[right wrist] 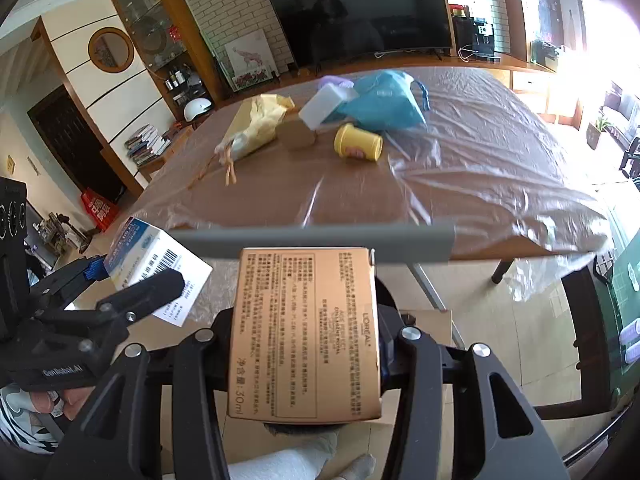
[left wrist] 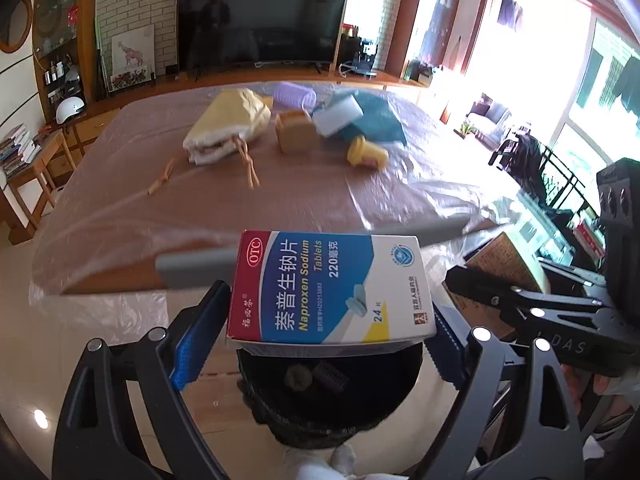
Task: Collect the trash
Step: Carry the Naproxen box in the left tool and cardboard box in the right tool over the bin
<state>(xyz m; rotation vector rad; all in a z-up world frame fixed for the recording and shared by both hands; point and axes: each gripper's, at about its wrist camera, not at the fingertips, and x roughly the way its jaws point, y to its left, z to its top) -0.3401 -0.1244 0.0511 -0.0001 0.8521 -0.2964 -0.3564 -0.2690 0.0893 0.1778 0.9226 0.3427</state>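
Observation:
My left gripper [left wrist: 328, 320] is shut on a white-and-blue Naproxen tablet box [left wrist: 328, 288] and holds it directly above a black trash bin [left wrist: 332, 396] on the floor; small items lie inside the bin. My right gripper [right wrist: 308, 340] is shut on a tan L'Oreal carton [right wrist: 308, 332], held just right of the left one, in front of the table's edge. The carton also shows in the left wrist view [left wrist: 506, 268], and the tablet box in the right wrist view [right wrist: 156, 260].
The plastic-covered table [left wrist: 300, 196] carries a yellow bag [left wrist: 228, 128], a small tan box [left wrist: 294, 130], a yellow tub [left wrist: 366, 154], a white block [left wrist: 338, 116], a blue bag [left wrist: 376, 118] and a purple roller [left wrist: 294, 94]. A TV [left wrist: 260, 24] stands behind.

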